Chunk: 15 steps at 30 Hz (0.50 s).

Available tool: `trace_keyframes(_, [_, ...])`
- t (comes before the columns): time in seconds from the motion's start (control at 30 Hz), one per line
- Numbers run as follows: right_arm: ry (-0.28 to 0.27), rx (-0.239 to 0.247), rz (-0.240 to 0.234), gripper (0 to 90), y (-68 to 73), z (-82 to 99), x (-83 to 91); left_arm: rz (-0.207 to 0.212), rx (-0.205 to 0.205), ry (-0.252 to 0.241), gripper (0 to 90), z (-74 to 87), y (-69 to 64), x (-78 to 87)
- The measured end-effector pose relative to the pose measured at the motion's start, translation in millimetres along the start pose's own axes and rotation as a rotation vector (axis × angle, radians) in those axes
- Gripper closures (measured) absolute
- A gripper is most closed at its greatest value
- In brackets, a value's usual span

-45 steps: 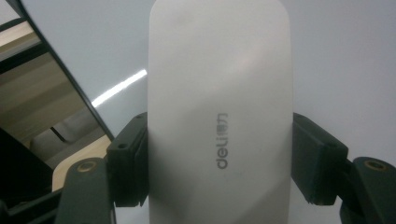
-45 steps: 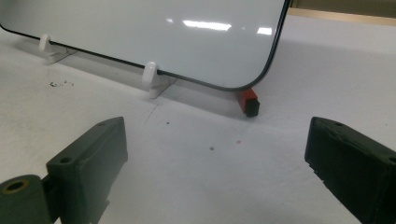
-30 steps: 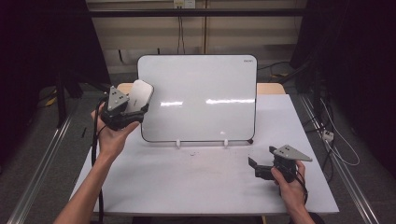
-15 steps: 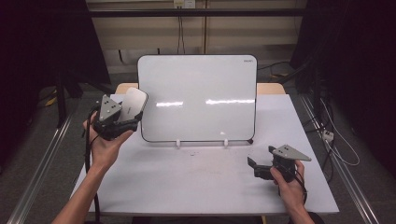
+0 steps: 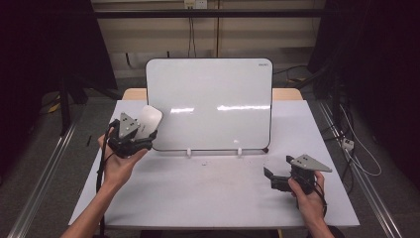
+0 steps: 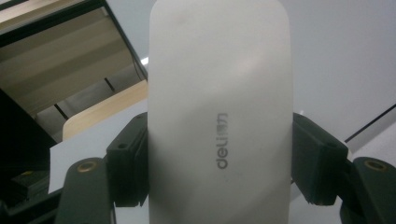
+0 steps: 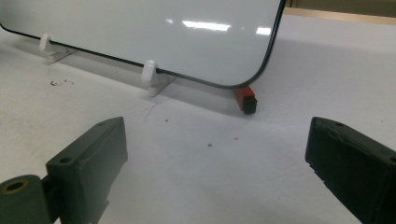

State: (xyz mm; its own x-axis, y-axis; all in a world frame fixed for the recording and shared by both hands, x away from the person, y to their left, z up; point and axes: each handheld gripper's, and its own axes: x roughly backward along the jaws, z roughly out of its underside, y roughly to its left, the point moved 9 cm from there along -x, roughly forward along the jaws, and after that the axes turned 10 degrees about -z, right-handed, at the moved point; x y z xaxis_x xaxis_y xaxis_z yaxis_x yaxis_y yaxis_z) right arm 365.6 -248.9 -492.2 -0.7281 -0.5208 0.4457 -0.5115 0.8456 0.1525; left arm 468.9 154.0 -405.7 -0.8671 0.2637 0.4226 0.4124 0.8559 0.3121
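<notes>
Dark curtains [image 5: 44,44], grey floor [image 5: 49,148]

Left gripper [image 5: 134,140] holding a white eraser [image 5: 148,122] by the whiteboard [image 5: 209,104], right gripper [image 5: 273,178] low on the table [image 5: 208,193], jaws apart.

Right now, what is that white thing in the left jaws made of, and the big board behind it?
The white eraser looks like smooth matte plastic: an even, rounded shell with a printed grey logo and only a soft sheen. The whiteboard seems glossy coated metal or laminate, since it mirrors the ceiling lights as bright streaks. Its dark edge strip and white clip feet look like plastic.
</notes>
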Motion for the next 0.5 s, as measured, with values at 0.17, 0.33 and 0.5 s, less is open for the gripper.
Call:
trace_keyframes(0.17, [0.005,0.008,-0.004,5.7,1.4,0.2,-1.8,0.003,-0.030,0.010,31.2,0.8,-7.9,-4.1])
trace_keyframes(0.33, [0.004,0.003,0.000,5.7,0.7,-0.3,-2.0,0.010,-0.057,0.010,31.2,-1.0,-17.7,-11.1])
trace_keyframes(0.5, [0.004,0.006,-0.003,5.7,1.3,-0.3,-2.4,0.015,-0.073,0.025,31.2,-1.9,-25.4,-21.5])
